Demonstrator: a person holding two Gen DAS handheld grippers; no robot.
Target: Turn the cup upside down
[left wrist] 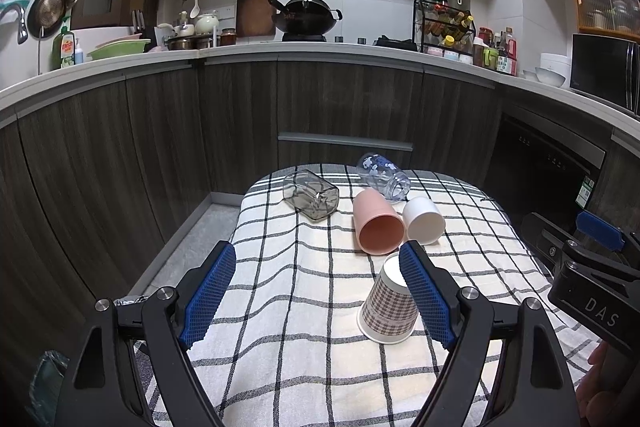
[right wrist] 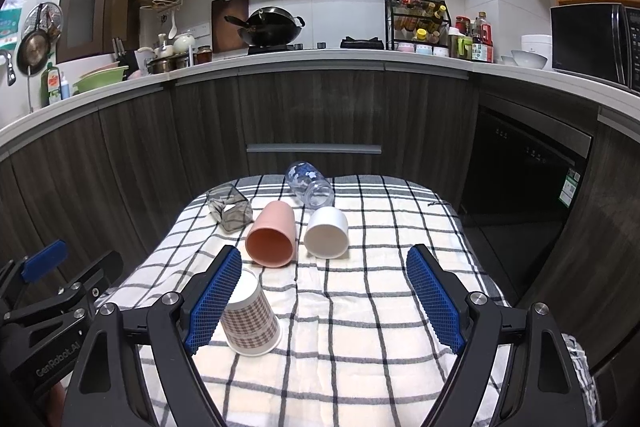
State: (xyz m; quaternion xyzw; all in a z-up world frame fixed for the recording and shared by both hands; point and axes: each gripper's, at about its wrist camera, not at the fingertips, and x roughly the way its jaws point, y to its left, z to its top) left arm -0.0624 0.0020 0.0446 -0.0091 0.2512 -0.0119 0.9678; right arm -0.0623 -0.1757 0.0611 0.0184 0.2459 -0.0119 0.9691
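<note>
A checked paper cup (left wrist: 387, 307) stands upside down on the checked cloth (left wrist: 304, 307), just behind my left gripper's right finger; in the right wrist view the paper cup (right wrist: 250, 323) sits behind my right gripper's left finger. A pink cup (left wrist: 378, 223) (right wrist: 271, 235) and a white cup (left wrist: 424, 221) (right wrist: 327, 232) lie on their sides behind it. My left gripper (left wrist: 316, 291) is open and empty. My right gripper (right wrist: 324, 295) is open and empty, and it shows at the right edge of the left wrist view (left wrist: 592, 259).
A grey square glass (left wrist: 312, 194) (right wrist: 230, 207) and a clear printed jar (left wrist: 383, 175) (right wrist: 310, 183) lie on their sides at the cloth's far end. Dark kitchen cabinets (left wrist: 344, 107) and a counter stand beyond the table.
</note>
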